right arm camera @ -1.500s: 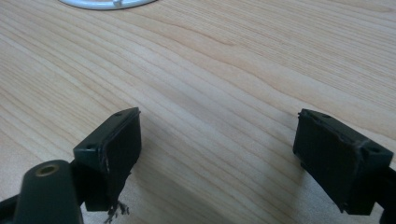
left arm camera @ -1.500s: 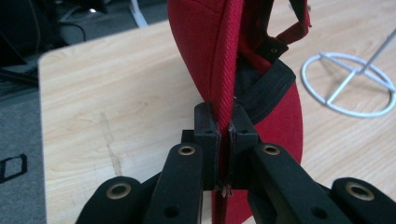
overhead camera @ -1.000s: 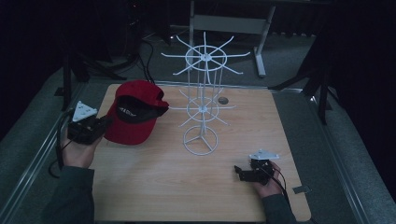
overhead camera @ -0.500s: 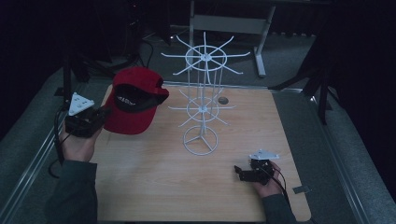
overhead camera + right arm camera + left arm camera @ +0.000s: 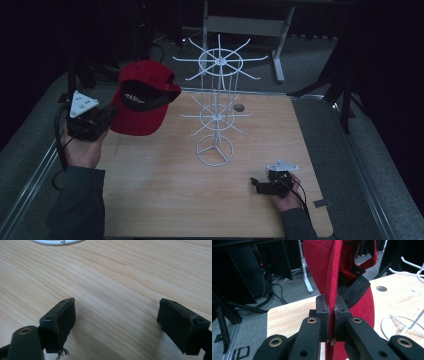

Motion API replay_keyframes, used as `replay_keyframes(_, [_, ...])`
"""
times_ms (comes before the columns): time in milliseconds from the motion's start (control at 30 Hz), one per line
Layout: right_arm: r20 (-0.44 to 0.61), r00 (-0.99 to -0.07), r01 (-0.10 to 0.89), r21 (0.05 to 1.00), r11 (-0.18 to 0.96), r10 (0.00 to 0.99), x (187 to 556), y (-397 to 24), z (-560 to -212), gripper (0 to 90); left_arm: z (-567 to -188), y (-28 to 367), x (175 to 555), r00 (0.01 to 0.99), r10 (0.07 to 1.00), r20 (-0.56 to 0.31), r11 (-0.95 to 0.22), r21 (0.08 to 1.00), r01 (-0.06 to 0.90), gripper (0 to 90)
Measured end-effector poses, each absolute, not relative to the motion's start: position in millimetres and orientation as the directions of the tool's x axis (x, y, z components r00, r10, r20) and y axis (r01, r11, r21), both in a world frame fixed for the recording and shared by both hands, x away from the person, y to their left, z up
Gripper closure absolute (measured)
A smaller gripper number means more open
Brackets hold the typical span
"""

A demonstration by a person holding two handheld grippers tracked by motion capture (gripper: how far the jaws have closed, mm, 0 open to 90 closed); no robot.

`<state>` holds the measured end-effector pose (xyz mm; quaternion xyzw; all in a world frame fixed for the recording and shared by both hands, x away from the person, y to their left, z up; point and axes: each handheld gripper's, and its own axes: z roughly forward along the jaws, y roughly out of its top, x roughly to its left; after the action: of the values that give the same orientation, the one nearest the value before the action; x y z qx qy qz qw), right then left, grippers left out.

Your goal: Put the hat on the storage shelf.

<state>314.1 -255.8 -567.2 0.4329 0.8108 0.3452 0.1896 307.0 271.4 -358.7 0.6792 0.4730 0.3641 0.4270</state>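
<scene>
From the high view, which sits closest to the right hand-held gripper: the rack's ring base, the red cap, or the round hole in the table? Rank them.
From the right hand-held gripper:
1. Ring base, just up-left.
2. Round hole, at the table's far edge.
3. Red cap, far left, clamped in the left hand-held gripper.

We count one red cap (image 5: 141, 97), one white wire rack (image 5: 216, 107) with two tiers of spokes, and two tools: the left tool (image 5: 102, 120) and the right tool (image 5: 256, 184). All sit at one wooden counter (image 5: 165, 185).
</scene>
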Motion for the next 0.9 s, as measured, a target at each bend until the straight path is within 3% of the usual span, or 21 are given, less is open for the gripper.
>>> replay_keyframes(900, [-0.009,-0.554,0.57,0.724,0.387,0.833,314.2,-255.9,-567.2,15.1,-329.3,264.4,303.8,0.311,0.947,0.078,-0.164,0.951,0.263,86.5])
